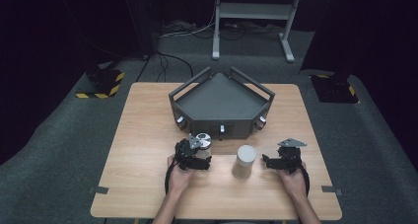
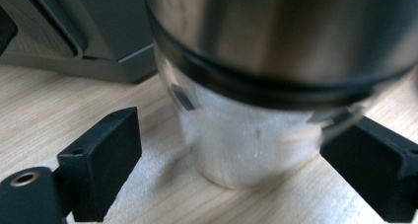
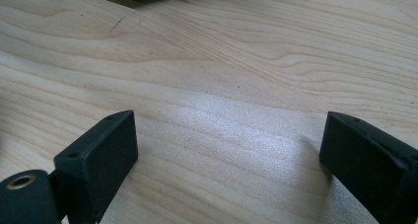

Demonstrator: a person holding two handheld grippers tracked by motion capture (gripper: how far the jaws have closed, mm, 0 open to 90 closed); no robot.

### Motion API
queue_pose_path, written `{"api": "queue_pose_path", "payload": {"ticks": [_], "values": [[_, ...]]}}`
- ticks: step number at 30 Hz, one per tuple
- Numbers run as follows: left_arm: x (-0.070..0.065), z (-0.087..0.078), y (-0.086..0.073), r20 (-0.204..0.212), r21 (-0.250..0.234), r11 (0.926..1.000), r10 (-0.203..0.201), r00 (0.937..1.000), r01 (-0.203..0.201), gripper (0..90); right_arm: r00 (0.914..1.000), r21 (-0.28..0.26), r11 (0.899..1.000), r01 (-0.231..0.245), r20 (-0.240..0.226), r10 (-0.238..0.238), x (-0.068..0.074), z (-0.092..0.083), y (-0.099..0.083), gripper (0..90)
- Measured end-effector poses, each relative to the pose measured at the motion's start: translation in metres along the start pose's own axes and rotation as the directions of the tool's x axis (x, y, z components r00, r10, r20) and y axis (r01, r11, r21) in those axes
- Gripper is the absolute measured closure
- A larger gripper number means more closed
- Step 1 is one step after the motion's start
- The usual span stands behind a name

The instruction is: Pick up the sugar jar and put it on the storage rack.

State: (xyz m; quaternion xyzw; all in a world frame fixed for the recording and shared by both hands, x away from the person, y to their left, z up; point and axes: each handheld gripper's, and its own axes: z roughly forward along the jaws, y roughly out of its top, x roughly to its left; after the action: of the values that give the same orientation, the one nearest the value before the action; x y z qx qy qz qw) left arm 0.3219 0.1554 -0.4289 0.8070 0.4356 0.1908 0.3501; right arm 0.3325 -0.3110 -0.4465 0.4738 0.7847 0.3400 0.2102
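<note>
A: Left tongs point(image 1: 201, 157)?
B: Jaws spread wide, one on each side of a metal cup point(image 2: 256, 110) with a dark band. It stands on the desk point(image 1: 148, 135) between them; neither jaw touches it. The cup sits just near of the dark grey tray point(image 1: 219, 103) at the far middle of the desk.

A: Right tongs point(image 1: 267, 161)?
B: Also spread, with bare wood between the jaws, pinching nothing. They rest at the near right, pointing left.

A: Other items?
B: A pale cylinder point(image 1: 244, 161) stands upright between the two tongs, close to the right pair but apart from both
</note>
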Motion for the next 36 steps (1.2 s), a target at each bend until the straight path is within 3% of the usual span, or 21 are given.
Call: {"api": "queue_pose_path", "payload": {"ticks": [12, 13, 25, 30, 36], "values": [[0.004, 0.008, 0.003, 0.018, -0.006, 0.9997, -0.023, 0.9996, 0.023, 15.9, 1.0, 0.0, 1.0, 0.001, 0.0, -0.001, 0.0, 0.0, 0.0, 7.4], [-0.003, 0.013, -0.008, 0.022, -0.073, 0.9907, -0.114, 0.9933, 0.115, 16.4, 1.0, 0.0, 1.0, 0.0, 0.0, 0.0, 0.0, 0.0, 0.0, 7.4], [0.0, 0.016, -0.007, 0.034, -0.075, 0.992, -0.099, 0.9945, 0.102, 20.0, 1.0, 0.0, 1.0, 0.0, 0.0, 0.0, 0.0, 0.0, 0.0, 7.3], [-0.002, 0.019, -0.012, 0.038, -0.109, 0.9862, -0.121, 0.992, 0.124, 21.8, 1.0, 0.0, 1.0, 0.0, 0.0, 0.0, 0.0, 0.0, 0.0, 7.4], [-0.003, 0.019, -0.013, 0.039, -0.115, 0.9862, -0.115, 0.9926, 0.119, 23.7, 1.0, 0.0, 1.0, 0.001, 0.0, -0.001, 0.0, 0.0, 0.0, 7.4]]}}
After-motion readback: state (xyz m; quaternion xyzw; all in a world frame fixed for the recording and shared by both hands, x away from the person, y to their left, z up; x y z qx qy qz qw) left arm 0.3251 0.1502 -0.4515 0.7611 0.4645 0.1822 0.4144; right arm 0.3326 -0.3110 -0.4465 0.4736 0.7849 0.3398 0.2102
